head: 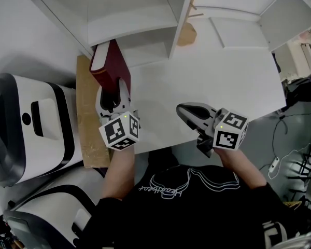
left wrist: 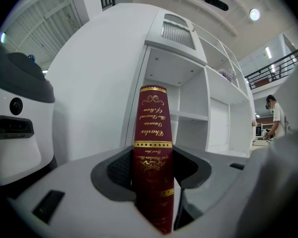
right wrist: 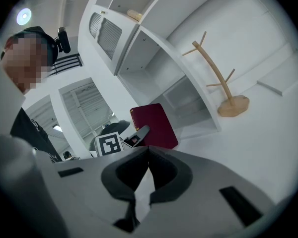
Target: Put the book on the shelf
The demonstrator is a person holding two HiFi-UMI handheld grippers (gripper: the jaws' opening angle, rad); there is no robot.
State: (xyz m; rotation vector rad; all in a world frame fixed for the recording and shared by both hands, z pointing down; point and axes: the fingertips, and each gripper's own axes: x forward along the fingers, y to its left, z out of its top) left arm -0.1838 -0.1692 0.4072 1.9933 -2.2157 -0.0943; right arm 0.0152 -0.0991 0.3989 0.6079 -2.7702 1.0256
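A dark red book [head: 110, 65] with gold lettering on its spine [left wrist: 153, 148] stands upright at the white table's left edge, just in front of the lowest compartment of the white shelf [head: 129, 14]. My left gripper [head: 114, 90] is shut on it, one jaw on each cover, spine facing the camera. In the right gripper view the book [right wrist: 154, 125] shows in front of the shelf [right wrist: 154, 68], the left gripper's marker cube [right wrist: 109, 145] beside it. My right gripper [head: 180, 111] hovers over the table's front edge, shut [right wrist: 148, 155], with nothing in it.
A wooden branch-shaped stand [head: 186, 33] [right wrist: 223, 88] stands at the shelf's right. The white table [head: 228, 77] stretches to the right. A white and black machine [head: 26, 128] and a wooden board [head: 87, 123] lie left of the table. Cables trail on the floor at right.
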